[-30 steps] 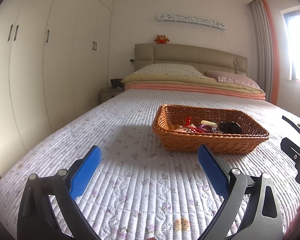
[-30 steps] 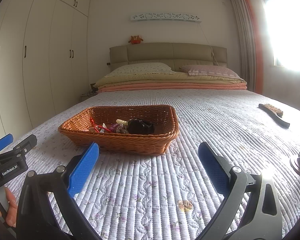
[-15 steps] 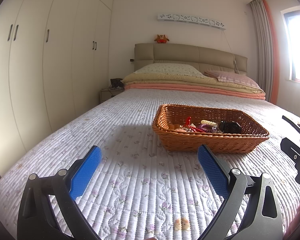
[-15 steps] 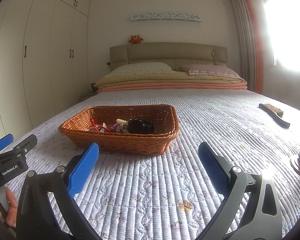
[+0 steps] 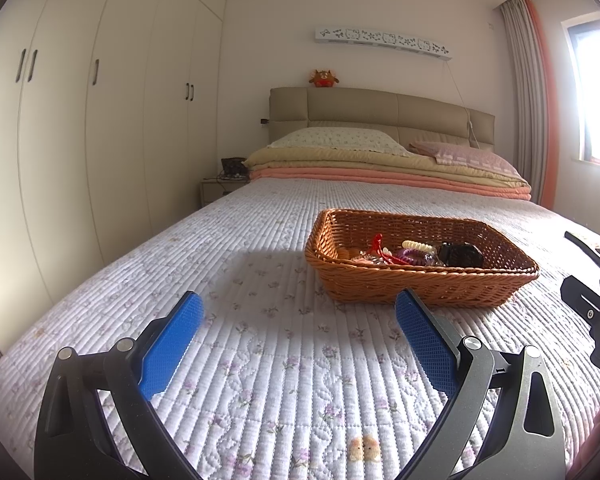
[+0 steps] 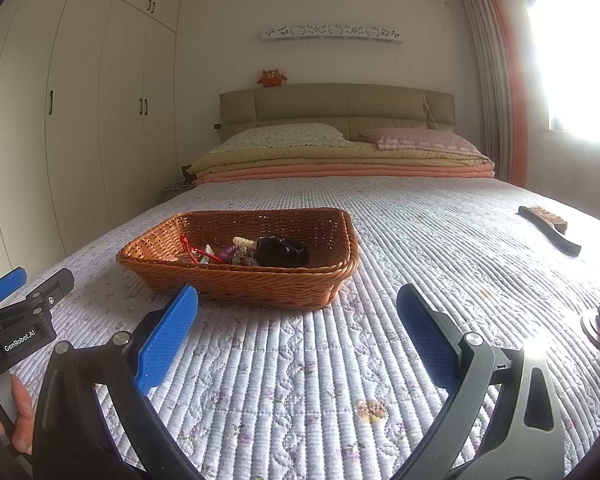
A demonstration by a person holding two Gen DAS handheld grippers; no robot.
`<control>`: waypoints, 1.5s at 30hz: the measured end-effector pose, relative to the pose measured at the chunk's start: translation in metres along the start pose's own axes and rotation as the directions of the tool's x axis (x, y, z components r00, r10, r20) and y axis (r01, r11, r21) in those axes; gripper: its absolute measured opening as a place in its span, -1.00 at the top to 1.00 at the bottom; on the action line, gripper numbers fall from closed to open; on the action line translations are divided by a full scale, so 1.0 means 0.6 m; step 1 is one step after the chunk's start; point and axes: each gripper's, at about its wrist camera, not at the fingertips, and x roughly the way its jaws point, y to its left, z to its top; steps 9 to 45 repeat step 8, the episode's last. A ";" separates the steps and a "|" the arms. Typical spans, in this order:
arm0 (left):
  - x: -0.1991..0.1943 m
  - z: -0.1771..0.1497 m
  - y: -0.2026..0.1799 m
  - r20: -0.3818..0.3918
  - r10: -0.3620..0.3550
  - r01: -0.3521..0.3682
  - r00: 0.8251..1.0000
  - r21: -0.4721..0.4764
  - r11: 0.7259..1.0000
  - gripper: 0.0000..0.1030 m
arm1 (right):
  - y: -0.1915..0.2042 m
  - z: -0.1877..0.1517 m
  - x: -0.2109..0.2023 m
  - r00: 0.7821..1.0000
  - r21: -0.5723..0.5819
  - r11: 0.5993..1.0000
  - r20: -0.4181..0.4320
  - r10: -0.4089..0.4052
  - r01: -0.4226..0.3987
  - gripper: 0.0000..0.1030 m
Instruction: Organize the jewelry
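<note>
Quilted bed (image 5: 260,360) underneath, and the jewelry (image 6: 236,254) all sits heaped in the wicker basket (image 6: 260,284) (tidied or awaiting sorting, can't tell). Left gripper (image 5: 298,322) and right gripper (image 6: 298,316) hover short, jaws spread wide, empty.

Both wrist views look low along the bed (image 5: 284,360) toward its headboard (image 6: 336,106), sharing the basket (image 5: 420,284).

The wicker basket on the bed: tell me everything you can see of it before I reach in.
The wicker basket is a shallow rectangular tray of orange-brown woven cane with a braided rim and flared walls. It sits flat on the quilted bedspread, upright, touched by neither claw. Jewelry lies heaped inside on its floor: a red cord, purple beads, a cream piece and a dark glossy lump. Individual pieces are too small to identify.
</note>
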 end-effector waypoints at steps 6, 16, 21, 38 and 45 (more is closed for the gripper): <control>0.002 0.003 0.004 -0.002 0.001 -0.001 1.000 -0.005 1.000 -0.82 | 0.000 0.000 0.000 1.000 0.001 1.000 0.001 0.000 0.000 -0.85; 0.002 0.003 0.004 -0.002 0.001 -0.001 1.000 -0.005 1.000 -0.82 | -0.001 0.000 0.000 1.000 0.001 1.000 0.001 0.000 0.000 -0.85; 0.002 0.003 0.004 -0.002 0.001 -0.001 1.000 -0.005 1.000 -0.82 | -0.001 0.000 0.000 1.000 0.001 1.000 0.001 0.000 0.000 -0.85; 0.002 0.003 0.004 -0.002 0.001 -0.001 1.000 -0.005 1.000 -0.82 | -0.001 0.000 0.000 1.000 0.001 1.000 0.001 0.000 0.000 -0.85; 0.002 0.003 0.004 -0.002 0.001 -0.001 1.000 -0.005 1.000 -0.82 | -0.001 0.000 0.000 1.000 0.001 1.000 0.001 0.000 0.000 -0.85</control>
